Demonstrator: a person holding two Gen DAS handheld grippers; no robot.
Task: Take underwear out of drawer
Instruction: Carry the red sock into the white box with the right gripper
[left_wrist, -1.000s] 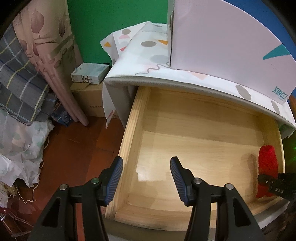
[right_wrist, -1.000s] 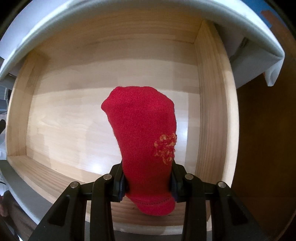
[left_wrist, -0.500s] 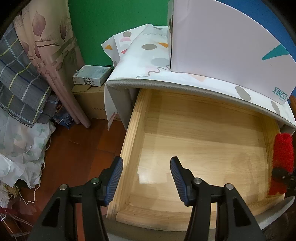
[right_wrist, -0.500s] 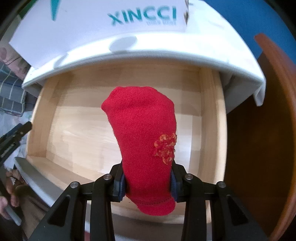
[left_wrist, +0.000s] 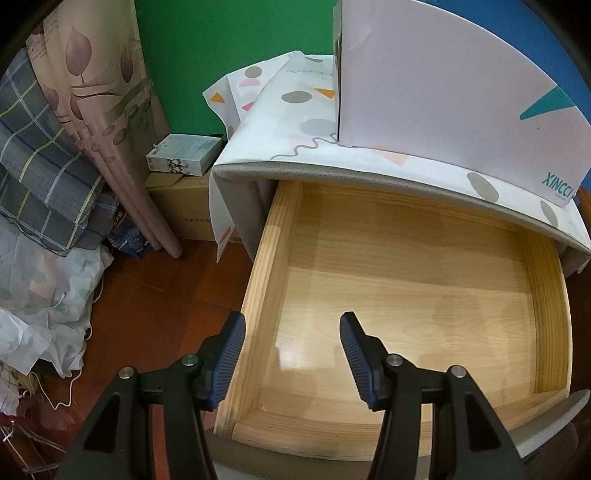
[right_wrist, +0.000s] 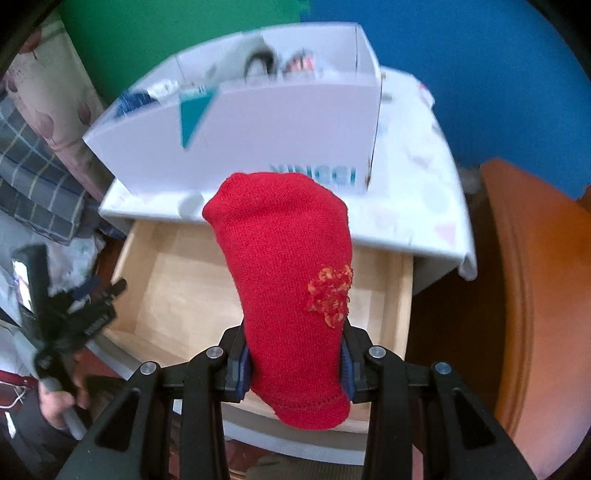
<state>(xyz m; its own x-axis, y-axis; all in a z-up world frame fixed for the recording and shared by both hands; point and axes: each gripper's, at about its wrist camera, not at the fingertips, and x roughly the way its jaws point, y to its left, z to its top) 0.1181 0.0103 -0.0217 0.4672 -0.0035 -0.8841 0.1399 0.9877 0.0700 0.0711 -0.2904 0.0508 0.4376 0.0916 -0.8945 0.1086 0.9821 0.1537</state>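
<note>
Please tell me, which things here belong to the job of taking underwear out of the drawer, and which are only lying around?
Belong to the job:
- red knitted garment, clamped in the right tongs
- open wooden drawer
- left tongs, open

Only lying around:
- white XINCCI box
- patterned cloth
- small carton
- plaid fabric

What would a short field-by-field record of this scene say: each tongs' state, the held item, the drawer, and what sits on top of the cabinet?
right tongs: shut on the red knitted garment, raised above the drawer
red knitted garment: orange motif on one side, hem hanging below the pads
left tongs: open, holding nothing, over the drawer's front left corner
wooden drawer: pulled open, nothing visible inside
white box: stands on the patterned cloth covering the cabinet top, open-topped, contents blurred
</note>
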